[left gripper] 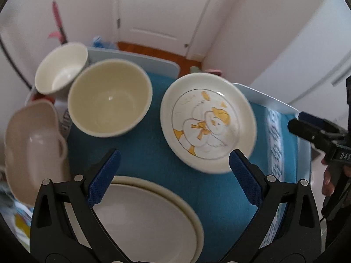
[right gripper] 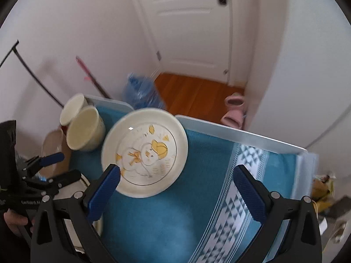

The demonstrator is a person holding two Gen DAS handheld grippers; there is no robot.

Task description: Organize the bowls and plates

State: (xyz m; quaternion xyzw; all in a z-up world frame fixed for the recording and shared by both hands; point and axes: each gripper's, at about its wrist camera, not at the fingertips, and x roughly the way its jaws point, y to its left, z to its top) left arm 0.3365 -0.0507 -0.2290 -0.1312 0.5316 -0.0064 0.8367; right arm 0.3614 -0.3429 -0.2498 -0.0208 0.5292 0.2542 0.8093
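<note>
A white plate with a yellow duck drawing (left gripper: 208, 122) lies on the blue cloth (left gripper: 153, 157); it also shows in the right wrist view (right gripper: 144, 151). My left gripper (left gripper: 173, 171) is open and empty above a stack of two plain plates (left gripper: 149, 219). A cream bowl (left gripper: 109, 97) and a smaller white bowl (left gripper: 61, 68) stand at the far left; a beige dish (left gripper: 33, 151) sits at the left edge. My right gripper (right gripper: 175, 186) is open and empty over the cloth, just right of the duck plate.
The cloth covers a white table (right gripper: 241, 134) with raised edges. Beyond it are a wooden floor (right gripper: 197, 94), a white door (right gripper: 193, 32), pink slippers (right gripper: 233, 109) and a blue bag (right gripper: 142, 92). The right gripper shows at the left wrist view's right edge (left gripper: 318, 135).
</note>
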